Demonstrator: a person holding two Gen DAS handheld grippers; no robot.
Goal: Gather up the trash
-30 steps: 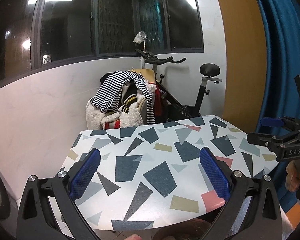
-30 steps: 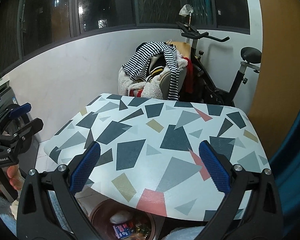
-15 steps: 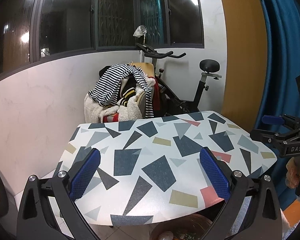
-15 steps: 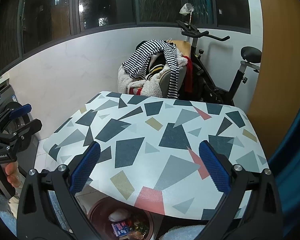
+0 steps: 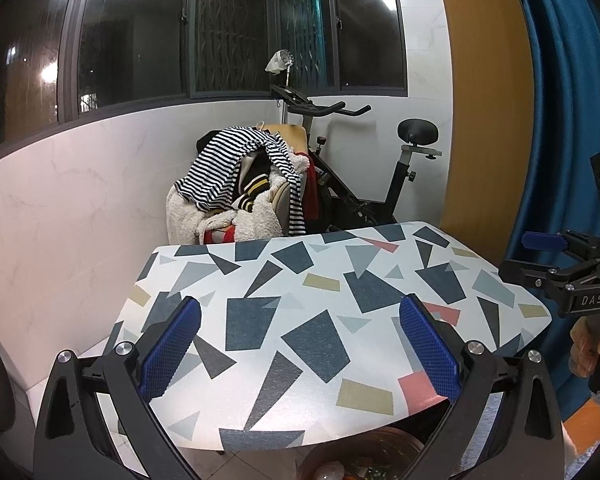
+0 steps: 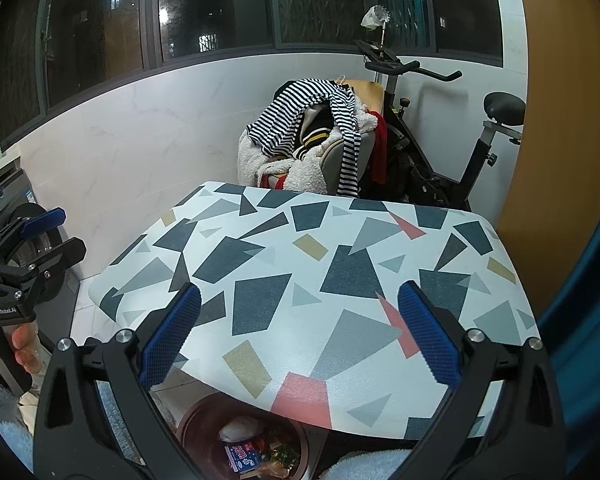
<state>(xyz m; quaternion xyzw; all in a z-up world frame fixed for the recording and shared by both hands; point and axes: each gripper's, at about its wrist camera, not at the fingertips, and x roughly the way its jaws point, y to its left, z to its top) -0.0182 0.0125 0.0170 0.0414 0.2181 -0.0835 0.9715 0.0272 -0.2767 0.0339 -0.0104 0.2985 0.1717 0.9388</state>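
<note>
The counter (image 6: pixel 312 276) shows no trash on top; wrappers already lie in the bin (image 6: pixel 252 448) under its near edge. Both the left gripper (image 5: pixel 300 344) and right gripper (image 6: pixel 300 340) hover with fingers spread wide and empty, so collecting looks finished.

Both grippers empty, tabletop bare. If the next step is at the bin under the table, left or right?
Right, probably: the right gripper looks into the trash bin below the table edge, while the left gripper sees only its rim. Both are open and empty.
</note>
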